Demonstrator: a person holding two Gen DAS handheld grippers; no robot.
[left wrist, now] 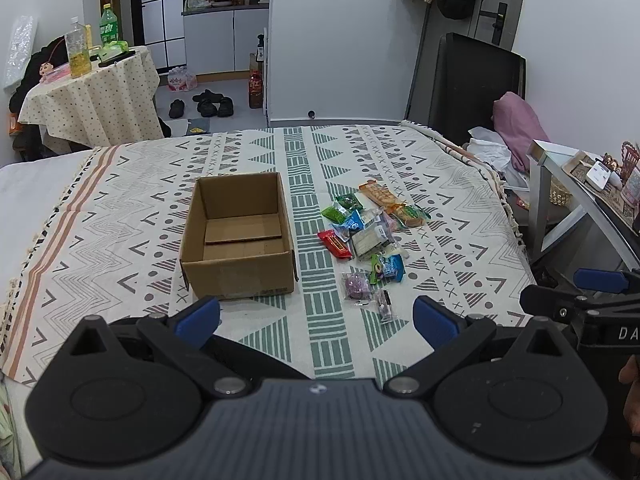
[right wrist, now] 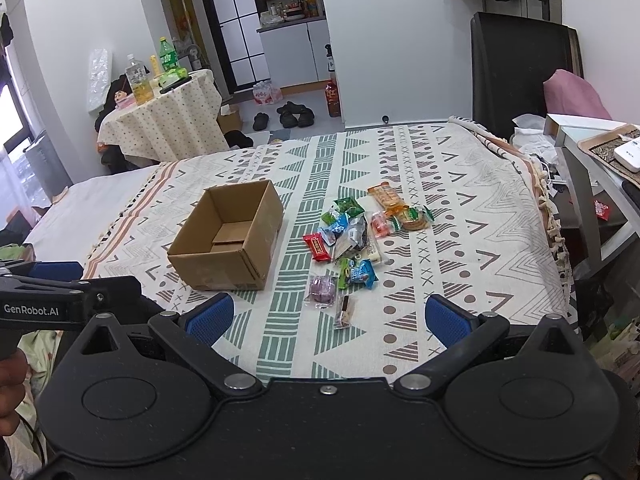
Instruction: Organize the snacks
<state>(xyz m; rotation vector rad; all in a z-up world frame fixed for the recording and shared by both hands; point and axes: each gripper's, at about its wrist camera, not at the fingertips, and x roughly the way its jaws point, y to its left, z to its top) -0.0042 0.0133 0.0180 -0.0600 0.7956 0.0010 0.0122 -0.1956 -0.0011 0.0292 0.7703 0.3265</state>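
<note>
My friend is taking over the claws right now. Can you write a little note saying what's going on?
Left claw: open, holding nothing, hovering over the patterned cloth.
Right claw: open, holding nothing too.
Cardboard box: open, no snacks inside.
Snack pile: loose on the cloth, just right of the box.
Done: nothing yet.
Left: put every snack into the box.

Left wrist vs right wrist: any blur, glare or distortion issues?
Left wrist: sharp, even light, fisheye bends the patterned bedspread, dark corner vignette. Right wrist: same bending, bright window blown out at left edge; brown cardboard box and snack packets clear.
</note>
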